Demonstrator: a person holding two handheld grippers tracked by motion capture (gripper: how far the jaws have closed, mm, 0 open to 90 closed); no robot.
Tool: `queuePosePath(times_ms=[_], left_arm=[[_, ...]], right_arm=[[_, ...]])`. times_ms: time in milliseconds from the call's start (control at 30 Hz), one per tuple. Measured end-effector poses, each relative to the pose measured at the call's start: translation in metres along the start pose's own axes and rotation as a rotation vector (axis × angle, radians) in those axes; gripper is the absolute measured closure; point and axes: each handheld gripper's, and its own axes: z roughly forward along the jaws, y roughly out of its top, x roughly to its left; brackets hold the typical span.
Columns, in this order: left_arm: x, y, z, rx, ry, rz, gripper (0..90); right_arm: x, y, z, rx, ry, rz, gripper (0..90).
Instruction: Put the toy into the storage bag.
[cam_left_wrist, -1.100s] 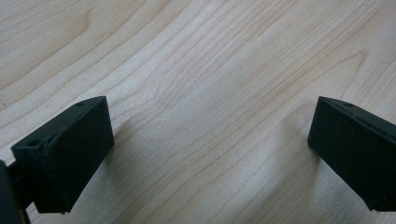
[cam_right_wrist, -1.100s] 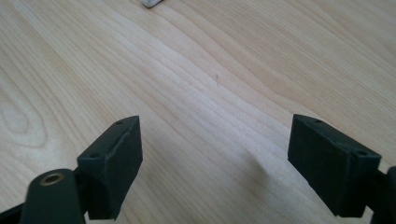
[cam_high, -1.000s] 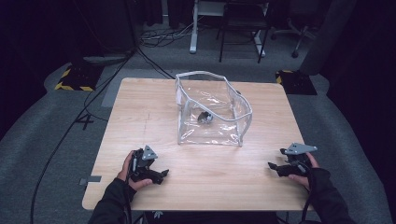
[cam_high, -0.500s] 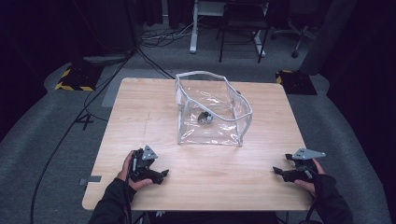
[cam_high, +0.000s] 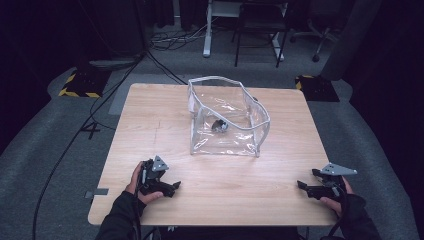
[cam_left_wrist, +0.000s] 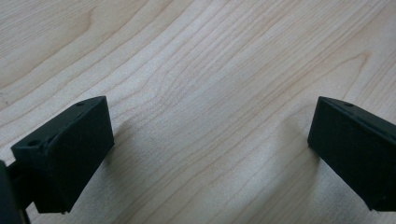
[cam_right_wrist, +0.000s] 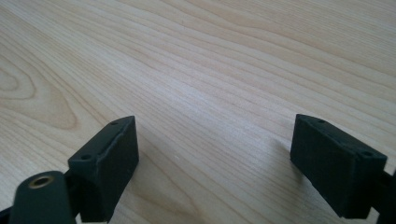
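1. High view: the clear plastic bag (cam_high: 227, 120) stands open on the far middle of the wooden table (cam_high: 150, 125), with a small dark object (cam_high: 219, 125) lying on its floor. The left gripper (cam_high: 170, 187) rests at the near left edge and the right gripper (cam_high: 303, 186) at the near right edge, both well apart from the bag. I judge the step in hand to be the reach toward the bag, so each hand should travel forward and inward, aiming for the white rim rather than the soft wall, which would likely buckle.

2. Left gripper view: the jaws are spread wide with nothing but bare wood grain between them, and they sit low over the tabletop. Lifting slightly before moving forward should keep the tips from scraping.

3. Right gripper view: these jaws are likewise spread wide and hold nothing, close above the wood. Keeping them spread until the rim sits between them seems wise, since one hand can steady the bag while the other goes for the object.
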Motion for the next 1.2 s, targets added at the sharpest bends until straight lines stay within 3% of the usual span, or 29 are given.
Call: queuePosePath(times_ms=[1200], left_arm=[[0.0006,0.0008,0.0006,-0.004,0.004,0.001,0.2]], right_arm=[[-0.0014,0.0013,0.0013,0.006,-0.003,-0.014,15.1]])
